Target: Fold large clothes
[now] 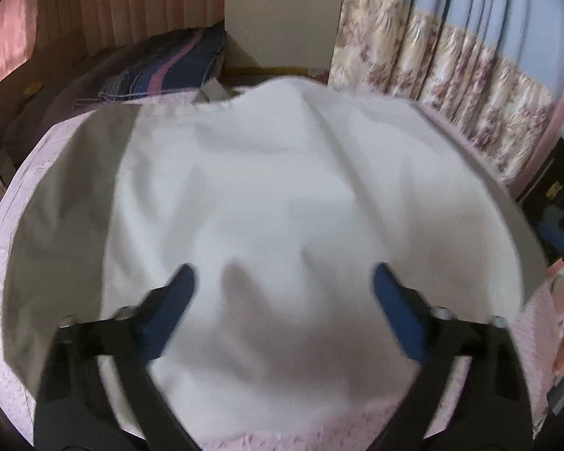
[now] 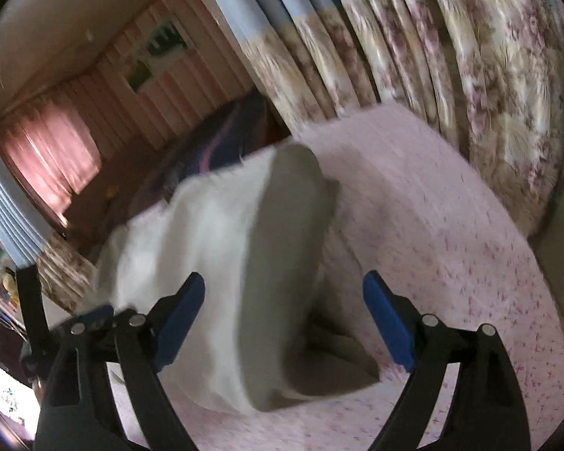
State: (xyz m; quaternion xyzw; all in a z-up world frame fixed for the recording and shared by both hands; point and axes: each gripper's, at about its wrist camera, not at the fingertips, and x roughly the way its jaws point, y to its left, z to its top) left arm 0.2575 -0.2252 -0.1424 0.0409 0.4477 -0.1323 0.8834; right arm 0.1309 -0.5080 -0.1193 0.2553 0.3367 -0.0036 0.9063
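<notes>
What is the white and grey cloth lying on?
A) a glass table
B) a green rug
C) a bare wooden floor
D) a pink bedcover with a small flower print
D: the white and grey cloth is spread on the pink bedcover, whose small floral print shows around it.

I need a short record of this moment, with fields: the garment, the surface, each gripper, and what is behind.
garment: white and grey cloth, spread wide, wrinkled
surface: pink patterned bed cover
left gripper: open, over the cloth, holding nothing
right gripper: open, near the cloth's edge, holding nothing
behind: floral curtain, striped dark pillow
image quality: blurred by motion
</notes>
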